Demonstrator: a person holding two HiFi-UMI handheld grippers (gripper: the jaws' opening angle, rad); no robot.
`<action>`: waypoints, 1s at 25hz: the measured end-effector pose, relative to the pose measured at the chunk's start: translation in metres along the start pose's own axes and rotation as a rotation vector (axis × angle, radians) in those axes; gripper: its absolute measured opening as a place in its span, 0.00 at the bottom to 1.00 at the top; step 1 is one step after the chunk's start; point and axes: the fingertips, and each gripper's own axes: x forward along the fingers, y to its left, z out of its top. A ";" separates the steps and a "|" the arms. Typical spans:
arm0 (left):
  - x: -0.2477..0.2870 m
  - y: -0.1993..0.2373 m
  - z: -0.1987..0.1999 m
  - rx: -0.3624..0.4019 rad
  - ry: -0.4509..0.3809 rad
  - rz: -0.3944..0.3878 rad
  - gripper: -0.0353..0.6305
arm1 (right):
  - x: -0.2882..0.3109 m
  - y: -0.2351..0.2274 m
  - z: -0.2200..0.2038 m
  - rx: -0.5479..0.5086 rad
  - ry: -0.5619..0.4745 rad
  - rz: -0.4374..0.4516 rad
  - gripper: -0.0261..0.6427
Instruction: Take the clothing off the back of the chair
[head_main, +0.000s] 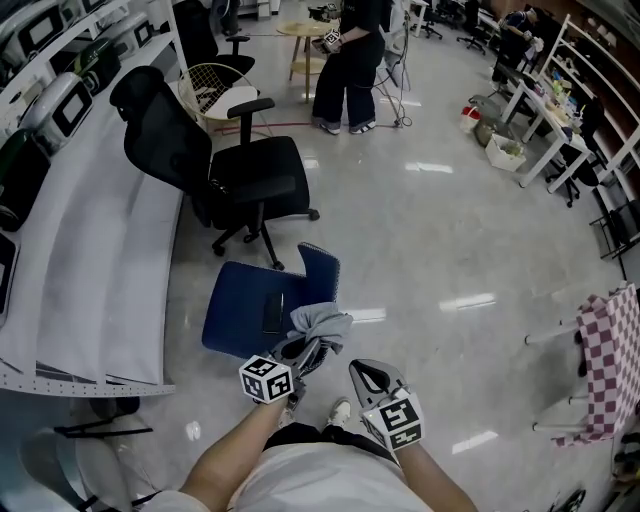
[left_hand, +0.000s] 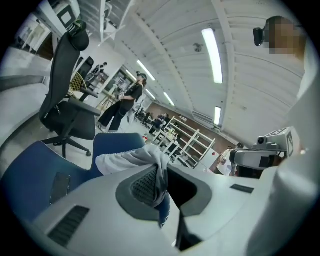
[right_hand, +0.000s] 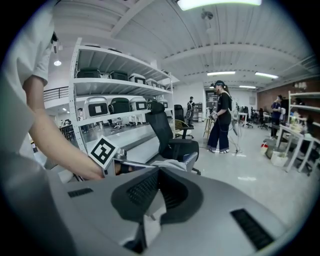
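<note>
left hand-held gripper (left_hand: 162, 175) clamps grey clothing (left_hand: 127, 159) that hides part of blue chair (left_hand: 30, 177); right hand-held gripper (right_hand: 157, 171) closed, empty.

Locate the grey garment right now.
Head view, bottom centre: the grey garment sits at the near end of the blue chair back, pinched in the shut left gripper, just left of the right gripper.

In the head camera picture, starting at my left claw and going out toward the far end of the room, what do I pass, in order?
Near to far: left claw → grey clothing → blue chair → black office chair → standing person.
</note>
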 end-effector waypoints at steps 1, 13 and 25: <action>-0.003 -0.004 0.003 -0.007 -0.017 -0.010 0.11 | -0.001 0.002 0.000 -0.004 -0.004 0.007 0.06; -0.039 -0.062 0.020 -0.006 -0.180 0.013 0.10 | -0.017 0.018 -0.009 -0.029 -0.053 0.128 0.06; -0.073 -0.095 0.012 -0.019 -0.255 0.076 0.10 | -0.027 0.050 -0.020 -0.034 -0.073 0.246 0.06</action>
